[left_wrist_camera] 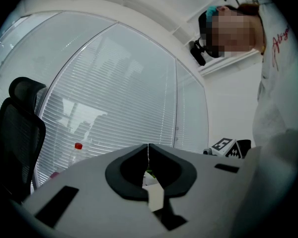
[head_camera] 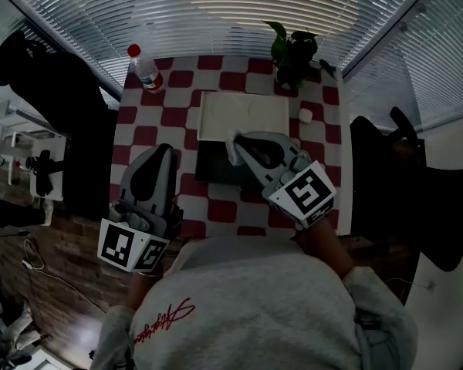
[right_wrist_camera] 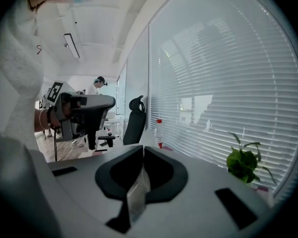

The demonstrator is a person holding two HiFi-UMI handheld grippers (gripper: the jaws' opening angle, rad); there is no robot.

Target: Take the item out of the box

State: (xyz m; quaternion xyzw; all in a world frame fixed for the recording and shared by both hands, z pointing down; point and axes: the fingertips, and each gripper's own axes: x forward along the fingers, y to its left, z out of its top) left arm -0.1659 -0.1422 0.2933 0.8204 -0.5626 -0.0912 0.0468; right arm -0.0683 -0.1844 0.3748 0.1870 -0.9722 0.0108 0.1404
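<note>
On the red-and-white checked table stands a box: its white lid (head_camera: 243, 114) lies open at the back and the dark base (head_camera: 212, 168) is in front. My right gripper (head_camera: 235, 139) hangs over the base's far edge, shut on a small pale packet (head_camera: 232, 153). In the right gripper view that silvery packet (right_wrist_camera: 137, 193) is pinched between the closed jaws of the right gripper (right_wrist_camera: 143, 150). My left gripper (head_camera: 159, 151) is left of the box above the table, jaws together and nothing in them. Its tips meet in the left gripper view (left_wrist_camera: 148, 148).
A clear bottle (head_camera: 147, 72) with a red cap stands at the table's back left, a potted plant (head_camera: 293, 52) at the back right, and a small white object (head_camera: 305, 115) beside the lid. Black office chairs (head_camera: 58, 122) flank the table. Window blinds run behind it.
</note>
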